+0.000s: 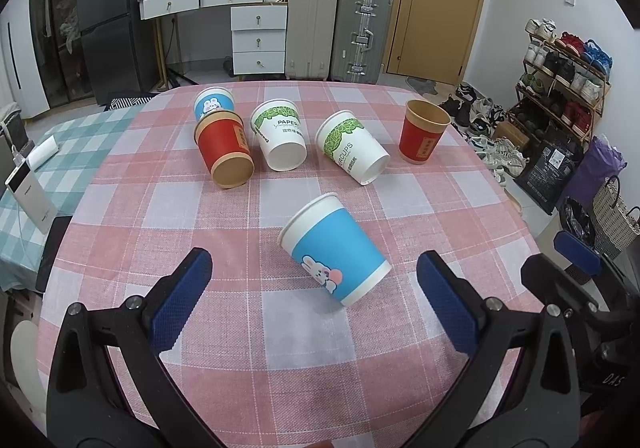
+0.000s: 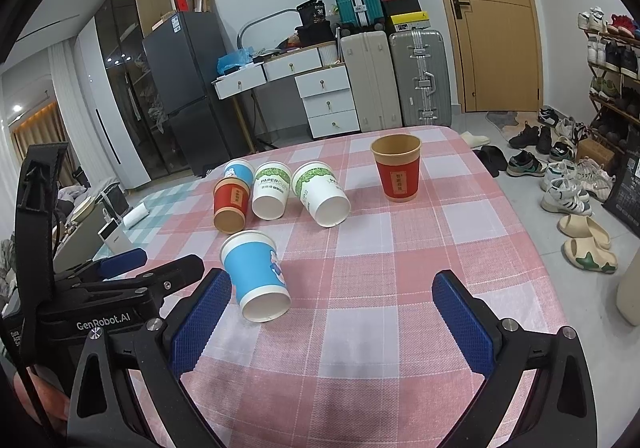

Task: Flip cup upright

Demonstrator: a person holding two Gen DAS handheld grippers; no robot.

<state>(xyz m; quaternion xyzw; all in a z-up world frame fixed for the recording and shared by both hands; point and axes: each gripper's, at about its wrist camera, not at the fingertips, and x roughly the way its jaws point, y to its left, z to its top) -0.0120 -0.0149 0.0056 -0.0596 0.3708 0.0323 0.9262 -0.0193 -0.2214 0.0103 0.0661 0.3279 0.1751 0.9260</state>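
A blue rabbit cup (image 1: 337, 250) lies on its side on the pink checked tablecloth (image 1: 280, 328), just ahead of my open, empty left gripper (image 1: 314, 268). In the right wrist view this cup (image 2: 256, 278) lies left of centre, its base end towards me. My right gripper (image 2: 332, 284) is open and empty; its left finger (image 2: 200, 322) is close to the cup. Behind lie a red cup (image 1: 225, 150), two white green-leaf cups (image 1: 280, 136) (image 1: 352, 148) and another blue cup (image 1: 213, 104). One red cup (image 1: 424, 132) stands upright at the right.
The round table's edge drops off at the right towards shoes (image 2: 568, 192) and slippers (image 2: 588, 244) on the floor. A power bank (image 1: 28, 192) lies on a green checked surface at the left. Suitcases (image 1: 340, 32) and drawers (image 1: 258, 40) stand behind the table.
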